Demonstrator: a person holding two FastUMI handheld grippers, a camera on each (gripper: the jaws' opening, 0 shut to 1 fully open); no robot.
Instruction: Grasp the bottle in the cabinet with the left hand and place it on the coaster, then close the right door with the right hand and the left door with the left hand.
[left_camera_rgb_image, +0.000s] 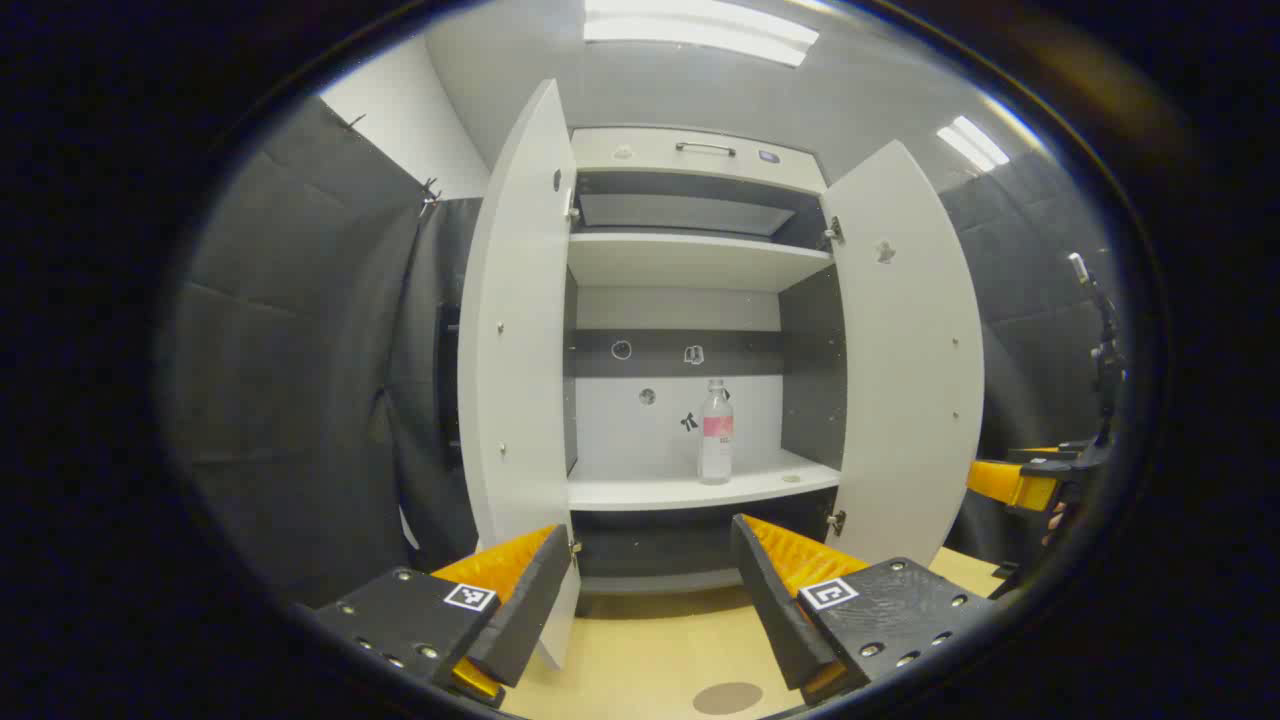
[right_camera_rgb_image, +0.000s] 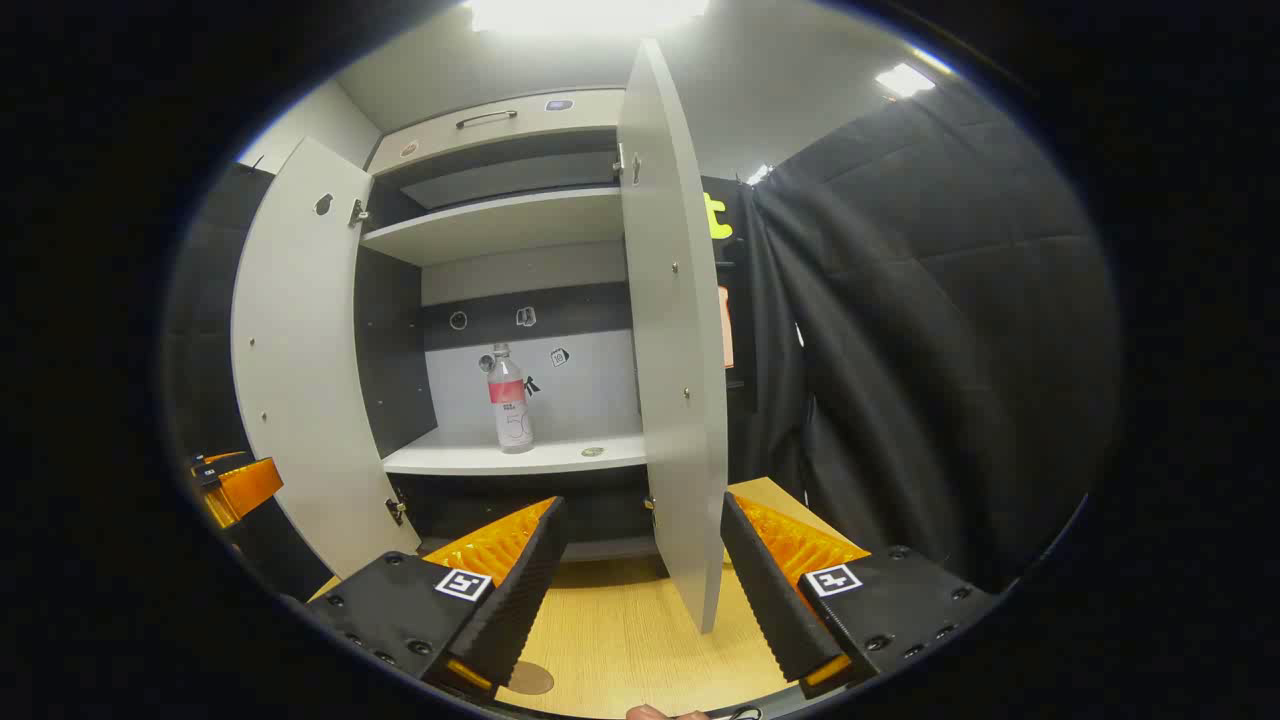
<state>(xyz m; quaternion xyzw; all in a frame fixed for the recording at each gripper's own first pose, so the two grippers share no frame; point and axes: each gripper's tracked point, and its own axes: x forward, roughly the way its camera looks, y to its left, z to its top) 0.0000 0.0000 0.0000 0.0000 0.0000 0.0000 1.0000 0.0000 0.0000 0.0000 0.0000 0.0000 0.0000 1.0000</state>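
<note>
Facing: both grippers level toward the open cabinet (left_camera_rgb_image: 690, 150)
Left gripper (left_camera_rgb_image: 650, 610): fingers spread wide, empty
Right gripper (right_camera_rgb_image: 635, 590): fingers wide, empty
Bottle (left_camera_rgb_image: 716, 432): upright on cabinet shelf
Coaster (left_camera_rgb_image: 727, 697): on table (left_camera_rgb_image: 640, 660), below left gripper

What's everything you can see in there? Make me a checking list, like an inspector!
Surface: light wooden table, bare apart from the coaster.
Job's things: bottle upright on the cabinet's lower shelf; round coaster on the table; left door and right door both open.
Clutter: nothing seen.
Grippers: left gripper open, empty, facing the cabinet; right gripper open, empty, near the right door's edge.
Cables: nothing seen.
Surroundings: black cloth wall, ceiling lights.
</note>
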